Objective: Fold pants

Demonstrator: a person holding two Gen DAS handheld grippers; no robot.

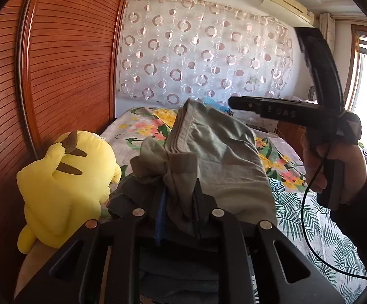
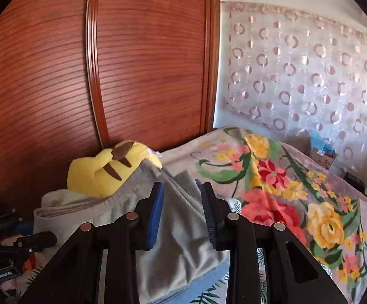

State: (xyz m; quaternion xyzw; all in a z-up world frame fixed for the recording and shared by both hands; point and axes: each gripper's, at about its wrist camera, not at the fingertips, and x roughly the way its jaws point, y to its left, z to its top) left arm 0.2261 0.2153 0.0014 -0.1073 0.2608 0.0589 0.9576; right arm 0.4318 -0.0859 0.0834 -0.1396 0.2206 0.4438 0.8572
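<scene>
Folded grey-green pants (image 1: 216, 152) lie in a thick bundle on top of other clothes on the bed. At the bottom of the left wrist view my left gripper (image 1: 179, 200) is pinched on a bunched corner of them, with cloth filling the gap between its pads. My right gripper (image 1: 234, 103) hangs in the air past the bundle's far right side, held by a hand (image 1: 335, 167). In the right wrist view the right gripper (image 2: 182, 202) stands open, its blue pads apart and clear of the pants (image 2: 178, 230), which lie beneath and between the fingers.
A yellow plush toy (image 1: 64, 177) (image 2: 102, 172) leans against the slatted wooden wardrobe door (image 1: 69, 63) left of the pants. Darker garments (image 1: 125, 197) lie under the bundle. The floral blanket (image 2: 284, 190) spreads to the right. A black cable (image 1: 307, 217) hangs from the right gripper.
</scene>
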